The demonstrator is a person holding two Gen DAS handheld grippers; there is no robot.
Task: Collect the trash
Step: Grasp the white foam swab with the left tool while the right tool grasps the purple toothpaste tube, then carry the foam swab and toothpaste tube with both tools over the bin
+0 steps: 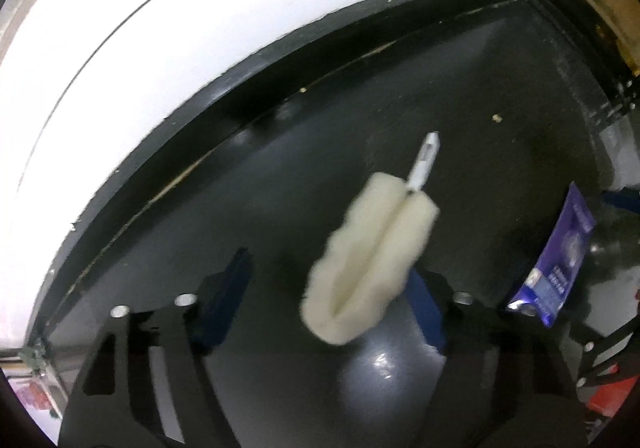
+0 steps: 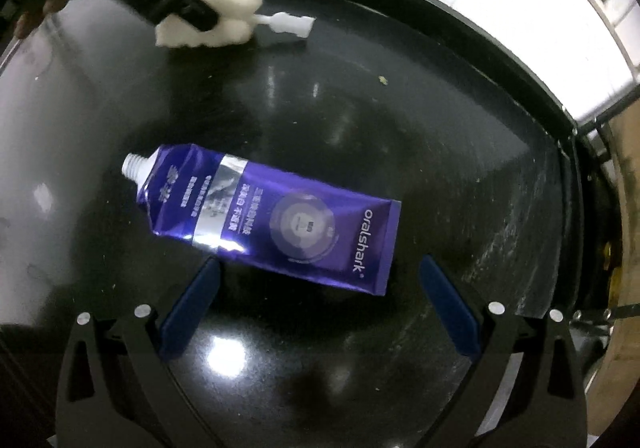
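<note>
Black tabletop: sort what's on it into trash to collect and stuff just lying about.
Trash to collect:
fluffy white brush head
purple toothpaste tube

Just lying about:
small crumbs
cardboard beyond the table's edge

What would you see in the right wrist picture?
A purple toothpaste tube with no cap lies flat on a shiny black table, just ahead of the open right tool. Farther back, the left tool reaches a fluffy white brush head.

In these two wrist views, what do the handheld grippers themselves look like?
Both are alike: the left gripper and right gripper have black angular frames with cut-out slots, round silver bolt heads at the joints, and flat blue pads on the two fingers. No cables, markings or sleeves show.
</note>
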